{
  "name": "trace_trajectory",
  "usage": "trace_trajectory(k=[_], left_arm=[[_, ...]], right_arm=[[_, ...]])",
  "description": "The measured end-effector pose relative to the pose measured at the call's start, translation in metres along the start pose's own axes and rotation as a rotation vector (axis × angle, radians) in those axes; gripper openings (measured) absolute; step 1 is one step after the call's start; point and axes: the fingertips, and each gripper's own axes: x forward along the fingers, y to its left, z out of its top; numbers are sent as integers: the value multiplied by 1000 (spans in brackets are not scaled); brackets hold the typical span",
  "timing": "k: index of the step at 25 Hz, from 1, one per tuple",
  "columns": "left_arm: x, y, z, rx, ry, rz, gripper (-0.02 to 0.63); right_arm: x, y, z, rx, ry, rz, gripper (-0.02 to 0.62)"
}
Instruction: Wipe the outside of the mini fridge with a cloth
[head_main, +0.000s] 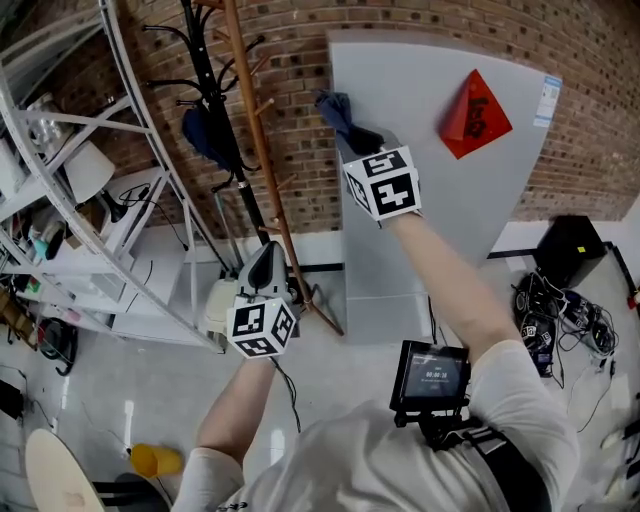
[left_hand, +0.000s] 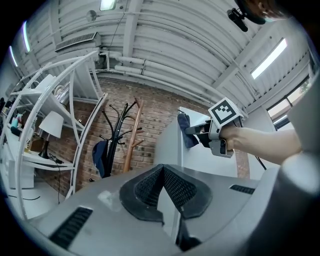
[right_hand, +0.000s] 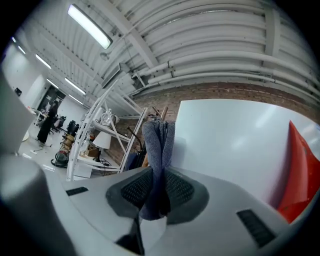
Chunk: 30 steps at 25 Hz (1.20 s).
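While the tall pale grey mini fridge (head_main: 440, 220) stands against the red brick wall (head_main: 300, 150) with its flat front facing the person, the wiping step looks to be in hand at its upper left corner. The front is smooth and faintly glossy. It carries a red diamond-shaped sticker (head_main: 474, 113) near the top right and a small label (head_main: 547, 100) at the right edge, and no smears can be made out on it. To its left stand white metal shelving (head_main: 70, 230) and a black and wooden coat rack (head_main: 225, 120).

The right gripper (head_main: 365, 140) is raised to that corner, its jaws clenched on a blue-grey knitted cloth (right_hand: 159, 145). The cloth's free folds stick out past the jaw tips and sit at or just off the panel; contact cannot be confirmed. The left gripper (head_main: 265, 270) hangs low, well apart from the fridge, with its jaws closed together and nothing between them.

As I judge it, the next move calls for pressing the cloth flat to the panel and sweeping across or down, steering round the sticker. The sides and top are probably not yet covered.
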Motion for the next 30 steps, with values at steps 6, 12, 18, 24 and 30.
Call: trace_trajectory(k=[6, 12, 18, 24, 30], left_arm=[[15, -16, -6, -5, 9, -43, 4], [54, -92, -28, -42, 46, -186, 3], [93, -188, -46, -71, 66, -329, 3], [131, -270, -56, -83, 76, -413, 3], [160, -319, -54, -70, 61, -457, 3]], right_arm=[[-20, -11, -7, 11, -12, -11, 72], [-85, -95, -54, 42, 45, -158, 72], [-167, -195, -94, 82, 69, -325, 72], [-227, -292, -131, 139, 103, -484, 72], [-252, -357, -163, 186, 127, -562, 72]])
